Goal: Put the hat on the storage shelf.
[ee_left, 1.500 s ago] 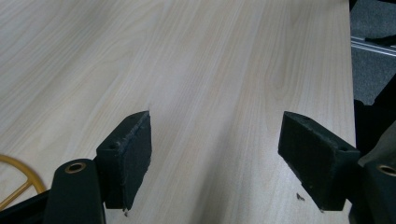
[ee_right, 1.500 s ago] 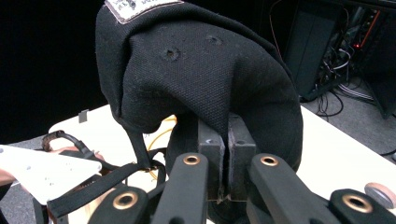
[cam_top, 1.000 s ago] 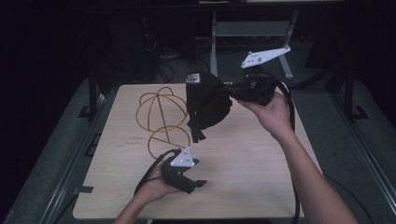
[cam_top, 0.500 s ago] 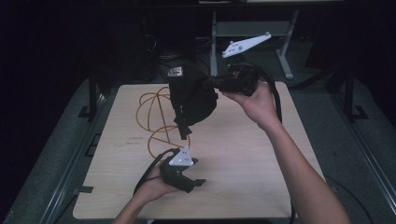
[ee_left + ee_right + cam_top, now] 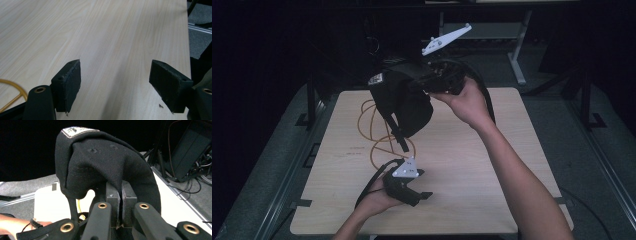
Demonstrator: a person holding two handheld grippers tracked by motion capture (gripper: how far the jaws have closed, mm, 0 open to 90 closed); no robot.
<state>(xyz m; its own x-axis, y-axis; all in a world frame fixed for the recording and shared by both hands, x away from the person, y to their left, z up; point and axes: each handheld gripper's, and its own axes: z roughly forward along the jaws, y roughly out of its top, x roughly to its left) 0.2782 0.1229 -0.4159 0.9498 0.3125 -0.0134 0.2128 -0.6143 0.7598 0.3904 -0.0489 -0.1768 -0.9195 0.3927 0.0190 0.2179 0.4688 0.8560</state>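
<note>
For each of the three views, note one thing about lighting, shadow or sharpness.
High view: surroundings nearly black, the table lit. Left gripper view: evenly lit wood grain, a soft shadow between the left gripper jaws. Right gripper view: the black bag sharp against a dark background, its weave visible.

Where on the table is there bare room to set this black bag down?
The right half of the table, from the left hand-held gripper out to the right edge, is bare. So is the near-left corner. It is crowded mid-left, where the orange cable loops under the black bag in the right hand-held gripper.
</note>
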